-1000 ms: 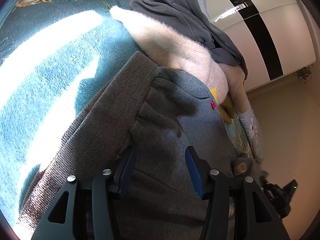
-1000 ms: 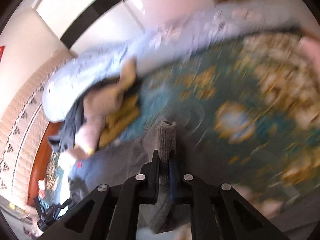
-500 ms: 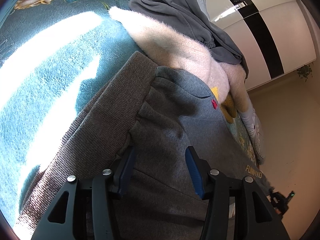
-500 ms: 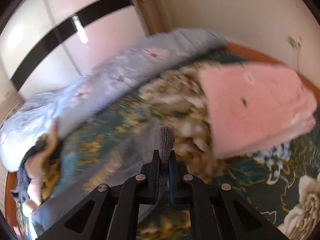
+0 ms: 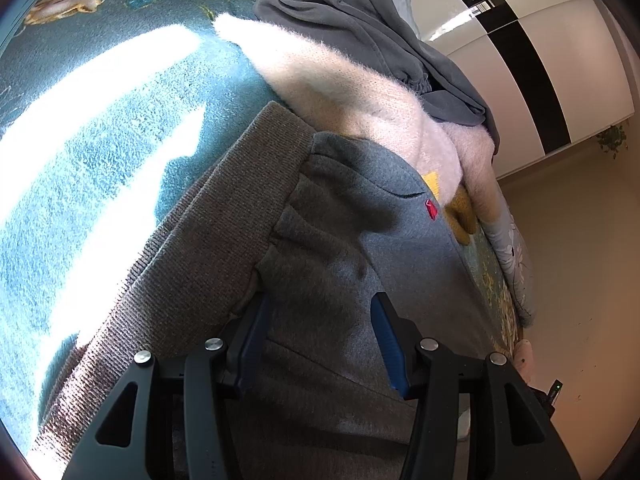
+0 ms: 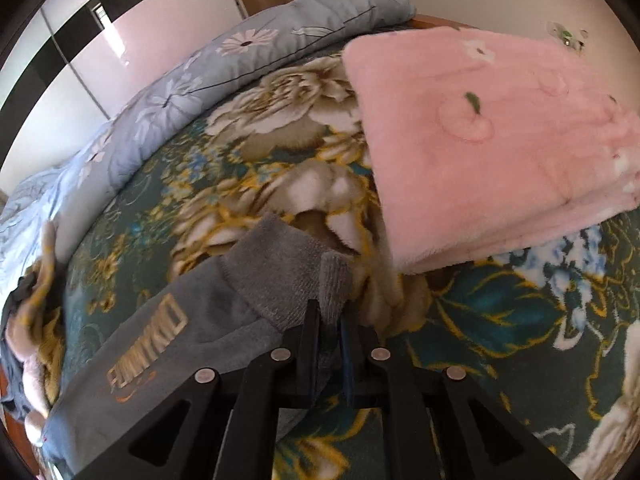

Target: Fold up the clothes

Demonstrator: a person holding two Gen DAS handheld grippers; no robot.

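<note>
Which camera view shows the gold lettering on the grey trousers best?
The right wrist view: the gold lettering lies unobstructed on the grey trousers, although slightly blurred. The left wrist view shows only the waistband end of the trousers; no lettering appears there.

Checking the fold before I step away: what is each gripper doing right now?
Left gripper: open, over the grey trousers.
Right gripper: jaws opening, ribbed cuff between them.

Grey sweatpants with ribbed cuffs and gold lettering lie stretched flat across the floral teal bedspread.
</note>
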